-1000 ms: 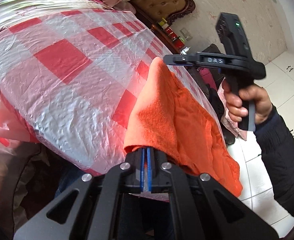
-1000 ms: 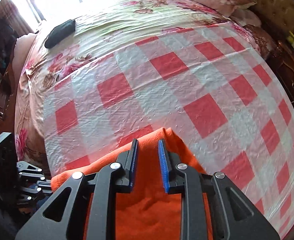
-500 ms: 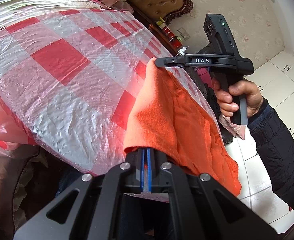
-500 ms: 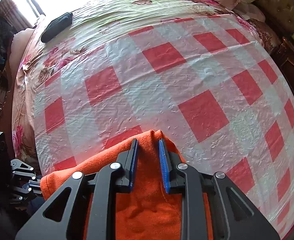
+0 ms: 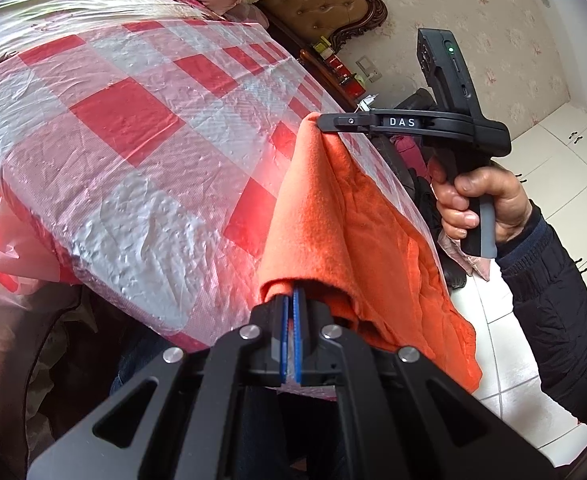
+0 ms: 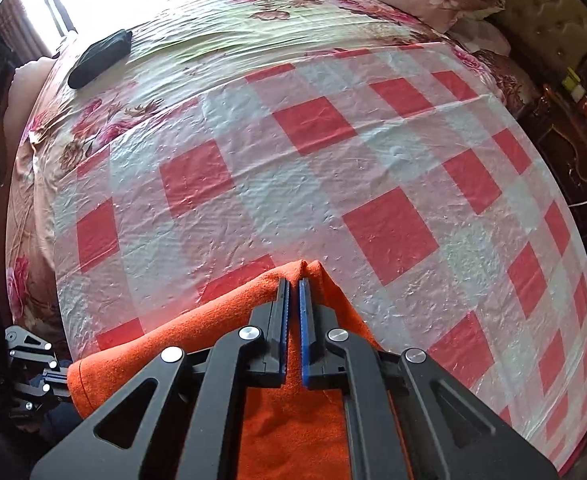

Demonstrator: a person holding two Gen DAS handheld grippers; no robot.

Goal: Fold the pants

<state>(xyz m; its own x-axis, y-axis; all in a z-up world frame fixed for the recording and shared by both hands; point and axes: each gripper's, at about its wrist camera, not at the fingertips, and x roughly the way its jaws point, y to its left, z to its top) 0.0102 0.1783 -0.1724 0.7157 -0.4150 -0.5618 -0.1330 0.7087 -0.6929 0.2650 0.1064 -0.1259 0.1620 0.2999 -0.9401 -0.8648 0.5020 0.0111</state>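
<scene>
Both grippers, left [image 5: 291, 312] and right [image 6: 294, 300], had fingers clamped on the orange pants [image 5: 333, 216] draped over the bed's [image 6: 293, 160] near edge, likely for spreading; next, lifting both corners together onto the bed

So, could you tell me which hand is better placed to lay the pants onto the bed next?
Right, probably: the right gripper pinches the orange pants over the checked sheet; the left gripper grips them off its edge.

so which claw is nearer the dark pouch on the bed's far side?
Left, though neither is close. The black pouch lies far up the bed on that side; the left claw grips the orange pants at the near-left edge, the right claw at centre.
</scene>
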